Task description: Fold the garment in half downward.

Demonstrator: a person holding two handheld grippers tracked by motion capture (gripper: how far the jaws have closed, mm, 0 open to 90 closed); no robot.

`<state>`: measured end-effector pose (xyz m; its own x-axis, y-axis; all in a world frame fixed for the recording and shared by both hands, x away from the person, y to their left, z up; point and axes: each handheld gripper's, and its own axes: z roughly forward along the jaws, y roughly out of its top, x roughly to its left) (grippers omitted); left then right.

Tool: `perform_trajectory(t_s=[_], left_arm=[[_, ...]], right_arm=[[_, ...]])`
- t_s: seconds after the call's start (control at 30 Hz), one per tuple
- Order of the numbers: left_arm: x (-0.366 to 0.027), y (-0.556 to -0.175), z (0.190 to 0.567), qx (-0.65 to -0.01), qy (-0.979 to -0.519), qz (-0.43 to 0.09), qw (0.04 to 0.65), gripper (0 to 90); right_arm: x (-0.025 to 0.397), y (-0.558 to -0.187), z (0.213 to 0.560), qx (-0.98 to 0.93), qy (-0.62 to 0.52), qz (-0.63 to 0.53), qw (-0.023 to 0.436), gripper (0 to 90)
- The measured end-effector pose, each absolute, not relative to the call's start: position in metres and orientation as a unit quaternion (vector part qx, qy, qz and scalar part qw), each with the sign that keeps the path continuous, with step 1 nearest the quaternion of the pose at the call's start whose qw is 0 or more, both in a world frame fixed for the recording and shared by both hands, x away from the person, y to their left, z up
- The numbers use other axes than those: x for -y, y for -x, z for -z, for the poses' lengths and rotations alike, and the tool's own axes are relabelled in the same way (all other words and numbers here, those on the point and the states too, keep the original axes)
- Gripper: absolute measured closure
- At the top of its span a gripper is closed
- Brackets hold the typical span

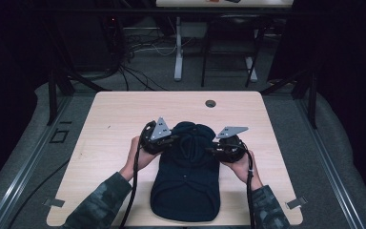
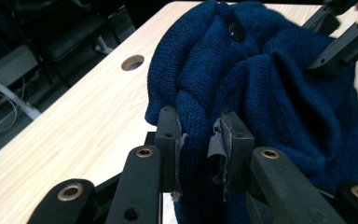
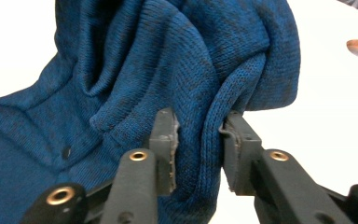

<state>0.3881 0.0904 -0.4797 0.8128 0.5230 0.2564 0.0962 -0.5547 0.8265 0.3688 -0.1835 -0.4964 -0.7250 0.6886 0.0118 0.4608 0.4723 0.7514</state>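
A dark blue knitted garment (image 1: 186, 183) with small dark buttons lies on the light wooden table (image 1: 119, 119), its far end bunched up and lifted. My left gripper (image 1: 173, 139) holds the bunched end from the left. In the left gripper view its jaws (image 2: 198, 117) are shut on a thick fold of the knit (image 2: 261, 88), with a button (image 2: 237, 30) above. My right gripper (image 1: 211, 149) holds the same end from the right; in the right gripper view its jaws (image 3: 199, 116) pinch a rolled edge of the garment (image 3: 177, 56). The right gripper's jaws (image 2: 340, 42) also show from the left gripper view.
A round cable hole (image 1: 210, 103) sits near the table's far edge. Beyond the table stand another desk's white legs (image 1: 178, 52), with loose cables (image 1: 133, 71) on the floor. Black frame posts (image 1: 52, 90) flank the table. Bare tabletop lies left, right and beyond the garment.
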Motion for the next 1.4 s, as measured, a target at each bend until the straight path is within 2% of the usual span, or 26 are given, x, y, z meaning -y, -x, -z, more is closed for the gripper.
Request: perform_trajectory(t_s=[0.1, 0.13, 0.17, 0.27, 0.3, 0.33, 0.4, 0.43, 0.47, 0.5, 0.63, 0.7, 0.83, 0.87, 0.93, 0.97, 1.07, 1.13, 1.27, 1.33, 1.4], left_arm=[[-0.090, -0.384, 0.475, -0.169, -0.846, -0.254, 0.438, 73.4], [-0.090, -0.384, 0.475, -0.169, -0.846, -0.254, 0.438, 73.4], [-0.091, -0.384, 0.475, -0.163, -0.847, -0.258, 0.436, 73.4], [-0.093, -0.385, 0.475, -0.165, -0.842, -0.256, 0.444, 73.5], [-0.094, -0.385, 0.475, -0.168, -0.841, -0.254, 0.446, 73.4], [-0.095, -0.386, 0.475, -0.168, -0.842, -0.254, 0.446, 73.4], [-0.096, -0.387, 0.476, -0.171, -0.841, -0.250, 0.449, 73.4], [-0.097, -0.388, 0.476, -0.170, -0.841, -0.250, 0.449, 73.4], [-0.098, -0.388, 0.476, -0.170, -0.842, -0.249, 0.447, 73.4], [-0.098, -0.388, 0.476, -0.168, -0.844, -0.250, 0.445, 73.4], [-0.099, -0.388, 0.475, -0.165, -0.850, -0.245, 0.437, 72.6], [-0.101, -0.387, 0.475, -0.167, -0.851, -0.244, 0.434, 72.3], [-0.108, -0.387, 0.472, -0.171, -0.852, -0.233, 0.437, 71.0], [-0.110, -0.387, 0.471, -0.171, -0.852, -0.233, 0.436, 71.0], [-0.114, -0.388, 0.469, -0.174, -0.848, -0.238, 0.440, 70.7], [-0.115, -0.389, 0.467, -0.175, -0.847, -0.241, 0.440, 70.7], [-0.116, -0.390, 0.462, -0.176, -0.843, -0.244, 0.447, 70.1], [-0.115, -0.391, 0.460, -0.174, -0.852, -0.224, 0.440, 69.3], [-0.109, -0.393, 0.468, -0.177, -0.877, -0.185, 0.406, 62.6], [-0.107, -0.392, 0.474, -0.177, -0.884, -0.179, 0.393, 63.3], [-0.107, -0.390, 0.478, -0.173, -0.885, -0.178, 0.393, 68.6]], right_arm=[[0.188, -0.374, 0.500, -0.840, -0.352, -0.398, 0.111, 52.7], [0.188, -0.374, 0.500, -0.840, -0.352, -0.398, 0.111, 52.7], [0.190, -0.376, 0.503, -0.832, -0.359, -0.412, 0.093, 46.4], [0.190, -0.377, 0.504, -0.825, -0.363, -0.426, 0.081, 46.9], [0.189, -0.377, 0.505, -0.823, -0.364, -0.427, 0.085, 57.6], [0.189, -0.377, 0.505, -0.822, -0.367, -0.426, 0.094, 61.9], [0.189, -0.377, 0.505, -0.821, -0.368, -0.425, 0.098, 65.3], [0.190, -0.376, 0.504, -0.819, -0.368, -0.426, 0.108, 71.5], [0.190, -0.375, 0.504, -0.818, -0.368, -0.426, 0.114, 74.0], [0.190, -0.375, 0.504, -0.818, -0.368, -0.426, 0.114, 74.0], [0.181, -0.367, 0.502, -0.826, -0.346, -0.406, 0.181, 79.1], [0.178, -0.364, 0.501, -0.827, -0.337, -0.404, 0.198, 79.4], [0.161, -0.343, 0.497, -0.834, -0.276, -0.373, 0.300, 80.3], [0.161, -0.343, 0.497, -0.834, -0.276, -0.373, 0.300, 80.3], [0.154, -0.335, 0.493, -0.826, -0.249, -0.364, 0.351, 80.6], [0.154, -0.335, 0.493, -0.826, -0.249, -0.364, 0.351, 80.6], [0.148, -0.330, 0.487, -0.814, -0.224, -0.354, 0.402, 80.7], [0.147, -0.327, 0.482, -0.806, -0.216, -0.358, 0.419, 80.8], [0.148, -0.323, 0.484, -0.804, -0.210, -0.368, 0.417, 80.9], [0.150, -0.323, 0.488, -0.807, -0.211, -0.368, 0.412, 80.9], [0.151, -0.323, 0.491, -0.811, -0.211, -0.370, 0.400, 80.8]])
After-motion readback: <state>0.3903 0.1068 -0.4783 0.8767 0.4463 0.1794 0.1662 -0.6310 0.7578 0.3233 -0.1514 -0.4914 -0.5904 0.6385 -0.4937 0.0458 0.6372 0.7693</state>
